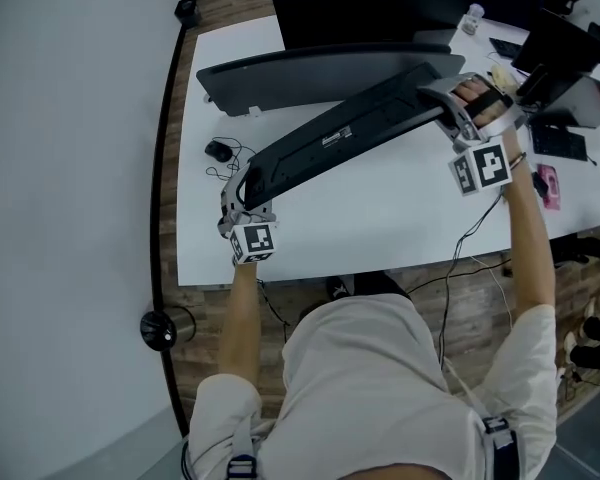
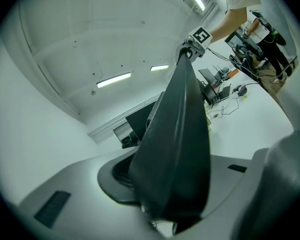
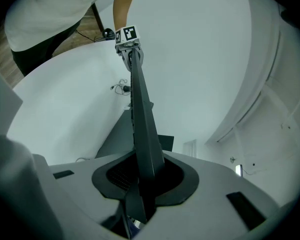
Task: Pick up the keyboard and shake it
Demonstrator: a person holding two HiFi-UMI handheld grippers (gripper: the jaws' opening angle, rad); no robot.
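Desk (image 1: pixel 380 218), keyboard (image 1: pixel 340 138) keys hidden, ends clamped by left hand-held gripper (image 1: pixel 242 196), right hand-held gripper (image 1: pixel 446 110)

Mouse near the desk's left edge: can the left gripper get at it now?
Probably not yet: the left gripper is shut on the keyboard, though nothing covers the mouse.

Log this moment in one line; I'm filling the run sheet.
keyboard: held off desk, underside showing | left tongs: shut on keyboard | right tongs: shut on keyboard
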